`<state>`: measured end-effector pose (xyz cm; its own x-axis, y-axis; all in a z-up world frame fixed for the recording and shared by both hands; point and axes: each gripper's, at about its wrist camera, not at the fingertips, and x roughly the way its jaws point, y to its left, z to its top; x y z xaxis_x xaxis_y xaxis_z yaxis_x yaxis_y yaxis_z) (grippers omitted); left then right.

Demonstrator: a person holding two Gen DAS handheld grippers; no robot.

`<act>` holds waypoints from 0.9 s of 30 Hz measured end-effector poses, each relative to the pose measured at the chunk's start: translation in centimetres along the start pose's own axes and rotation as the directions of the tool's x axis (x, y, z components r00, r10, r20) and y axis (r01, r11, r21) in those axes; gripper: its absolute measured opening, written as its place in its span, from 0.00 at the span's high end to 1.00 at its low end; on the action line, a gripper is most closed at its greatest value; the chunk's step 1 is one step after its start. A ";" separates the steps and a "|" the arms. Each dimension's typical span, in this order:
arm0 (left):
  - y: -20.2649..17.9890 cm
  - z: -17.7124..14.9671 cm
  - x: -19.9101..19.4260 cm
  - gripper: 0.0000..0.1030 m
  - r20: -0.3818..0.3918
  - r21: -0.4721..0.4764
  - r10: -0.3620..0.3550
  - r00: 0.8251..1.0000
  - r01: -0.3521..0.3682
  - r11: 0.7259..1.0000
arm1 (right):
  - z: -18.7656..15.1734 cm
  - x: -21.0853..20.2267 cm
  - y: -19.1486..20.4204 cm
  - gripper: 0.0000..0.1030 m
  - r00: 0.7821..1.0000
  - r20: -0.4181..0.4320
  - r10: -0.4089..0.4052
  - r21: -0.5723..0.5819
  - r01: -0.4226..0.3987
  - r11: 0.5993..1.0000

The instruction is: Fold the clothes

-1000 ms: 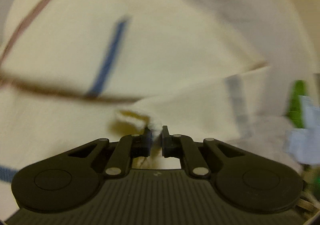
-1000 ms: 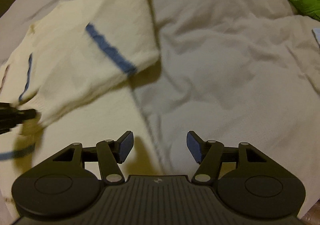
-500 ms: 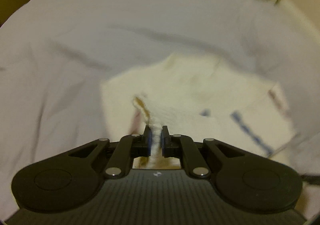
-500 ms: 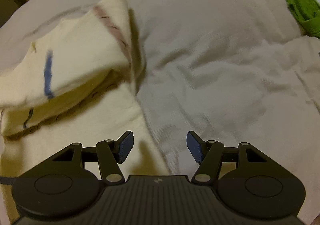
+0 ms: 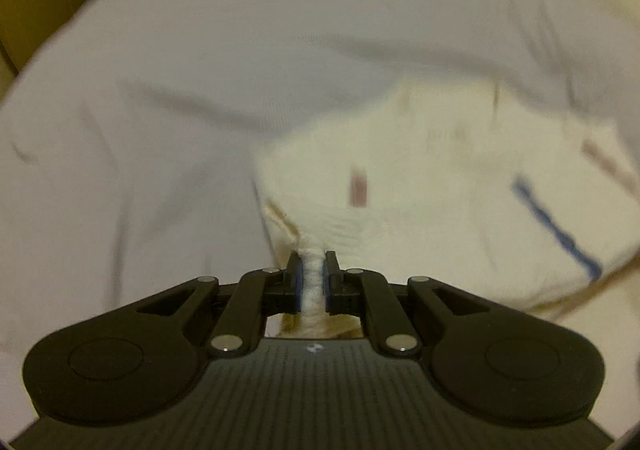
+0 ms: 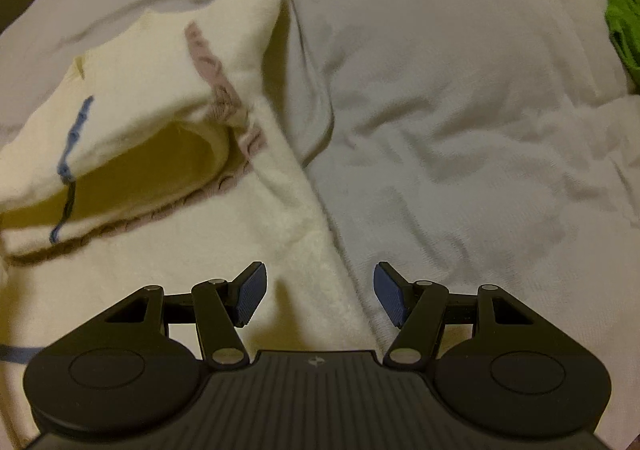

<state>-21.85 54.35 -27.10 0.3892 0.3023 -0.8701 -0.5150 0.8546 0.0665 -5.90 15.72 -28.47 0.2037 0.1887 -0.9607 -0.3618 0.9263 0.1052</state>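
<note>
Partway through, one fold is judged begun: a corner of the cream knit garment (image 5: 432,186) is pinched in the left gripper (image 5: 313,282) and doubled over its lower layer on the grey bedsheet (image 6: 460,98). The right gripper (image 6: 320,292) is held spread, empty, above the garment's edge. Open sheet is left rightward, up to green clothing (image 6: 624,30).

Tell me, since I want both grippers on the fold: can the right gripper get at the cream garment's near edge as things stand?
Probably yes. The right gripper hangs open right over the cream garment's edge on the grey bedsheet, nothing between them. The left gripper is shut on another bunched part.
</note>
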 end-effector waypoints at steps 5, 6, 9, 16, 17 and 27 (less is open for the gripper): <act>-0.5 -1.4 0.9 0.83 -0.043 -0.004 0.049 0.998 -0.049 0.999 | -0.4 0.9 0.1 0.39 0.998 -0.046 -0.034 -0.019 0.033 0.999; 0.0 -1.2 0.1 0.83 -0.036 -0.045 0.029 0.999 -0.031 0.999 | -0.4 0.9 0.0 0.39 0.998 -0.046 -0.039 -0.019 0.038 0.999; 0.9 -1.4 -2.0 0.83 -0.003 -0.145 -0.029 1.000 0.028 0.989 | 0.0 0.0 0.1 0.40 0.999 0.016 -0.048 -0.034 0.049 0.998; 0.3 -2.1 -3.0 0.83 -0.006 -0.153 -0.055 0.998 0.054 0.987 | 2.9 -0.4 2.6 0.70 0.977 0.214 0.000 -0.200 0.043 0.979; 0.0 -2.1 -3.0 0.83 0.002 -0.150 -0.054 0.999 0.054 0.987 | 3.3 -0.4 3.1 0.70 0.970 0.241 0.006 -0.234 0.052 0.971; -1.5 -2.3 0.2 0.83 -0.035 -0.135 -0.031 0.999 0.026 0.991 | 3.5 4.0 4.9 0.87 0.968 0.250 -0.025 -0.527 0.157 0.835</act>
<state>-22.73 52.14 -28.46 0.3783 0.2608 -0.8882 -0.6029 0.7975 -0.0226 -3.64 22.20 -30.88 0.4338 0.2415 -0.8680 -0.7492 0.6319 -0.1987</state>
